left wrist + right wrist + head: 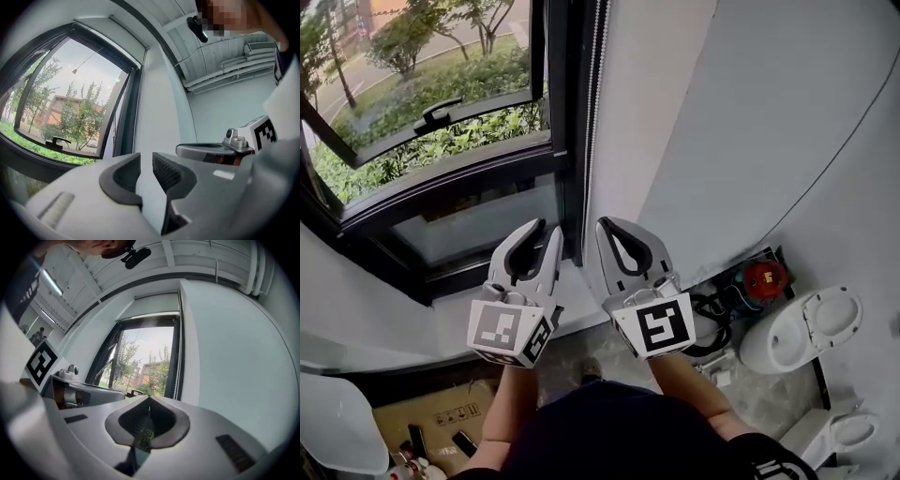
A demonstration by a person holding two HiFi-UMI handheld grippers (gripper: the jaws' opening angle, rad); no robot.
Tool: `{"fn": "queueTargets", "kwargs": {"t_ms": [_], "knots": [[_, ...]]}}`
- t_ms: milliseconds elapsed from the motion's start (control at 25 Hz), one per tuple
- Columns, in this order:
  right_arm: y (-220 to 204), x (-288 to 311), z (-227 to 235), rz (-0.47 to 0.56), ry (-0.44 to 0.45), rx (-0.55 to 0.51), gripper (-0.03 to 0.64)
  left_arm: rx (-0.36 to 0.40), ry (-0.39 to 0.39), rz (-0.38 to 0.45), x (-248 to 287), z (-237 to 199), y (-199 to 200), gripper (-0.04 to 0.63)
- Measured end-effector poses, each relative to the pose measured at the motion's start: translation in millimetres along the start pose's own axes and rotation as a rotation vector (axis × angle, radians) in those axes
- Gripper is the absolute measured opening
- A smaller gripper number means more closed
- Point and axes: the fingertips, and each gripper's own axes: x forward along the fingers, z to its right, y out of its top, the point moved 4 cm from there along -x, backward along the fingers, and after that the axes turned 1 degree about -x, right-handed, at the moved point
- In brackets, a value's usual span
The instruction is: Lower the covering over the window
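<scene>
Blind (157, 303) rolled up at window (459, 178) top edge, glass uncovered. Bead chain (598, 94) hangs by frame's rt edge, prob the pull. L gripper (548, 228) jaws parted, empty. R gripper (605, 223) pinched closed, empty. Both aimed toward chain, not touching.

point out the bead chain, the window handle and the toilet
bead chain (597, 75), head view, mid-length along the frame
window handle (439, 114), head view, its black lever
toilet (787, 339), head view, bowl's white side

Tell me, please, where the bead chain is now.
In the head view, the bead chain hangs just right of the window frame, beside the wall, above the left gripper and right gripper.
</scene>
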Motion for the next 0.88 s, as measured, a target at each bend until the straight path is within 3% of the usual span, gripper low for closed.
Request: {"fn": "queueTargets", "kwargs": {"t_ms": [280,720,880], "knots": [[-19.9,23.6,5.6,-0.015,-0.027,0.018,0.012,0.002,-0.002,-0.016,15.3,-16.8,-17.4,0.071],[-18.4,53.4,24.0,-0.043,-0.198,0.04,0.012,0.115,-0.099,-0.032,84.1,-41.1,-13.7,0.071],[-17.3,65.5,24.9,-0.043,-0.242,0.023,0.012,0.123,-0.128,-0.047,112.2,-53.5,-20.7,0.071]]}}
